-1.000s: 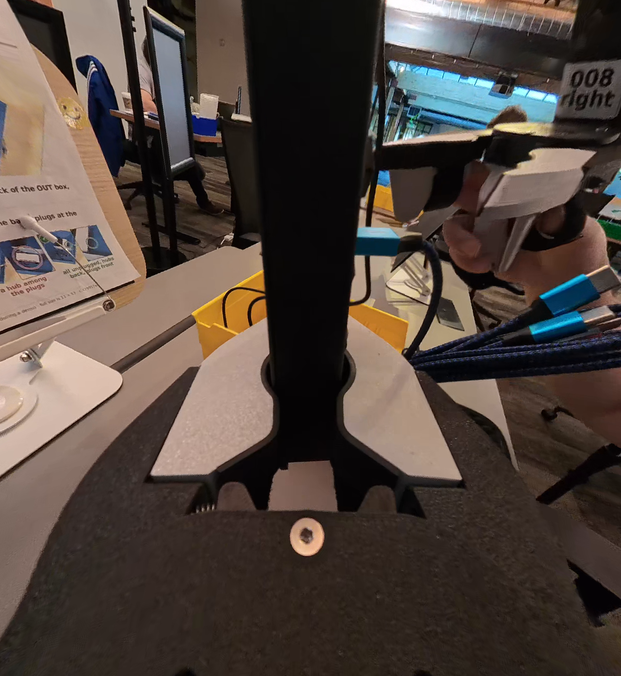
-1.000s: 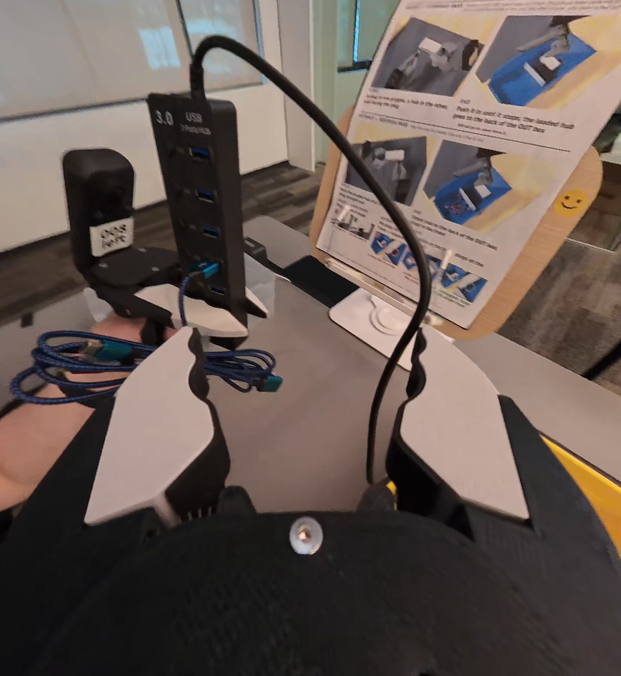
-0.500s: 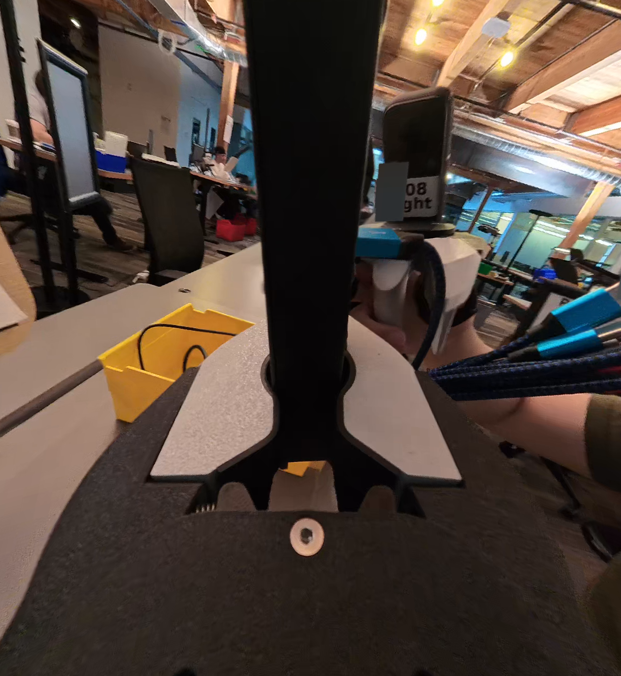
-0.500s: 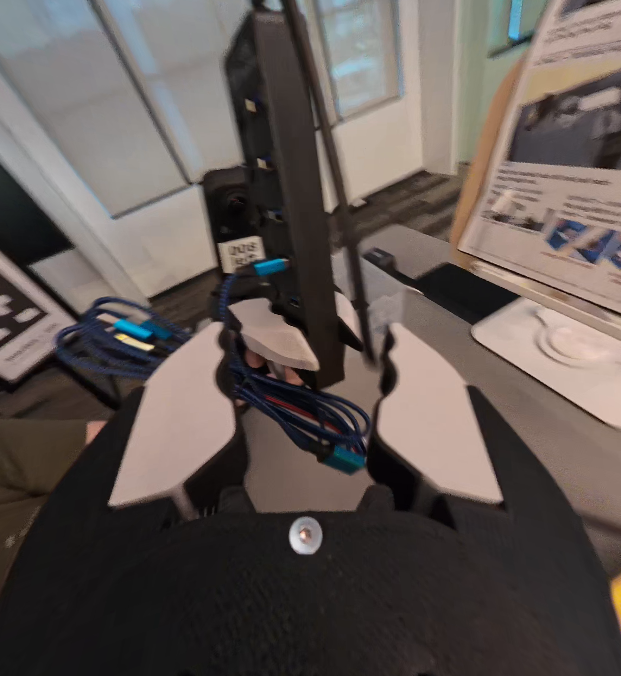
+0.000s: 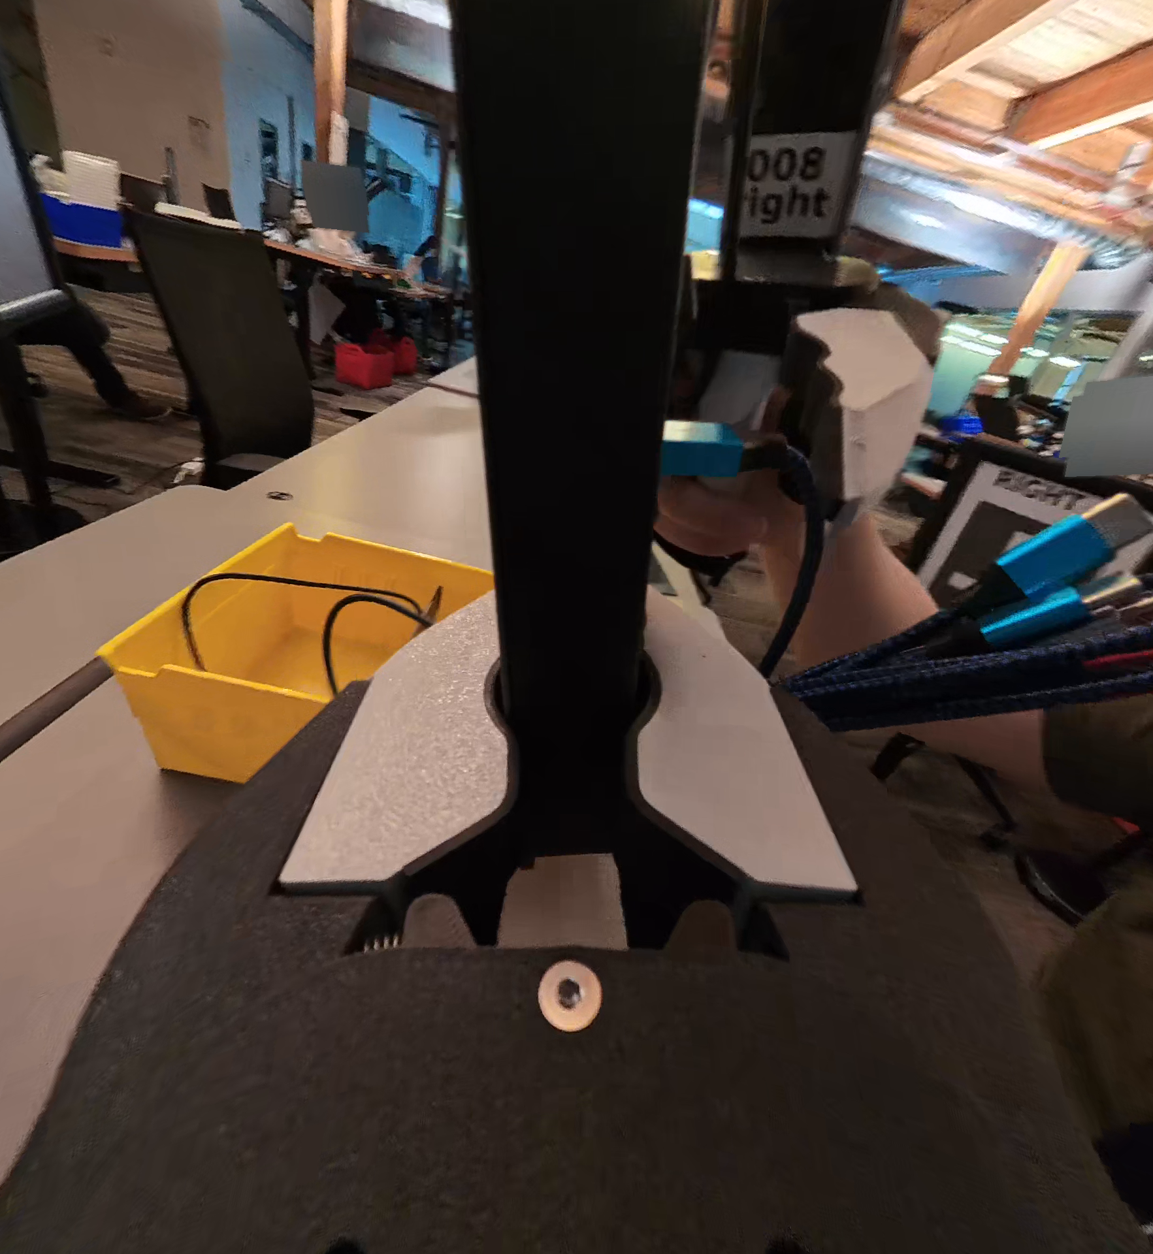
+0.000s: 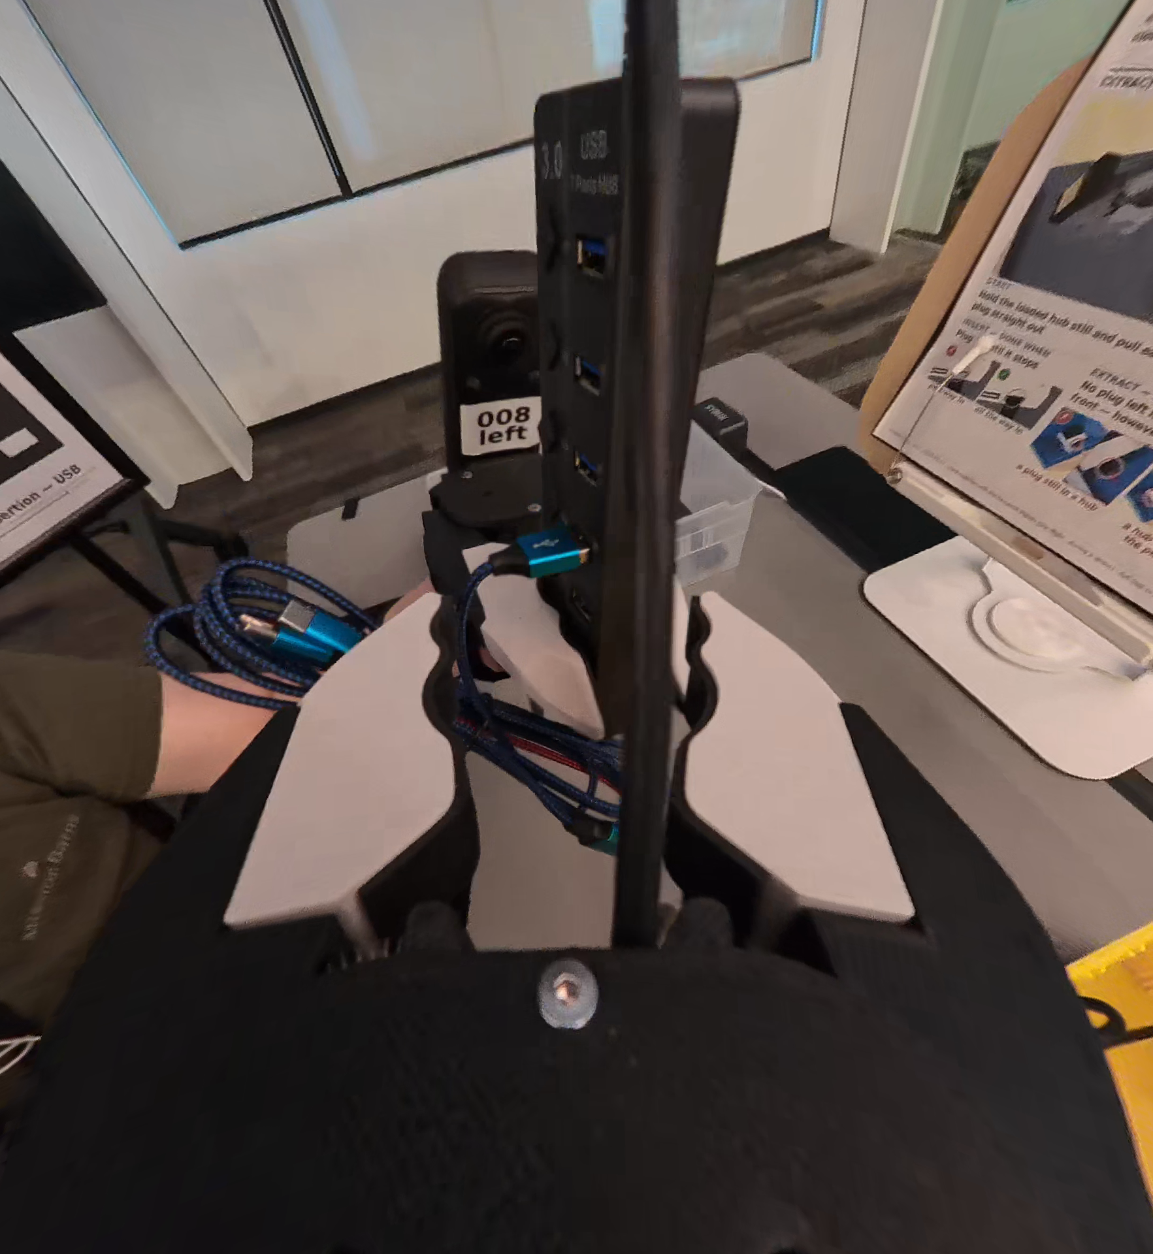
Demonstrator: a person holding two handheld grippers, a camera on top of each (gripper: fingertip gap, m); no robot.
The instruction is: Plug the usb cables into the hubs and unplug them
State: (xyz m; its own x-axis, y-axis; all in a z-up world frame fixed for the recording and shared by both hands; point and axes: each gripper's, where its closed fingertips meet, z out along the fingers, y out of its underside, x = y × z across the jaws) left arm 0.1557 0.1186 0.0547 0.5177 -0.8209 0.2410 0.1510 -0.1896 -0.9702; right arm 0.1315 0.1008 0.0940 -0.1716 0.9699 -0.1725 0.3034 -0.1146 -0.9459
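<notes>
My left gripper (image 5: pixel 573 685) is shut on the lower end of a black USB hub (image 5: pixel 573 305) and holds it upright. A blue USB plug (image 5: pixel 702 448) sits in a port on the hub's right side. In the right wrist view the hub (image 6: pixel 580 326) shows several empty ports above the blue plug (image 6: pixel 553 553). My right gripper (image 6: pixel 567 611) is open and empty, just short of the plug, with the hub's black cord (image 6: pixel 641 543) running between its fingers. A bundle of blue braided cables (image 6: pixel 254 631) hangs at the left hand, and it also shows in the left wrist view (image 5: pixel 1035 651).
A yellow bin (image 5: pixel 173 706) holding a black cord stands on the grey table (image 5: pixel 51 611). An instruction board (image 6: pixel 1069 380) on a white stand (image 6: pixel 1035 692) is at the right. A clear plastic bin (image 6: pixel 716 536) sits behind the hub. A sign (image 6: pixel 10 434) stands at the left. The left gripper's tips are roughly 4 cm from the right gripper's.
My right gripper has come in close to the hub and its jaws have narrowed. The hub's cord now runs between its fingers. The left view has swung away from the instruction board.
</notes>
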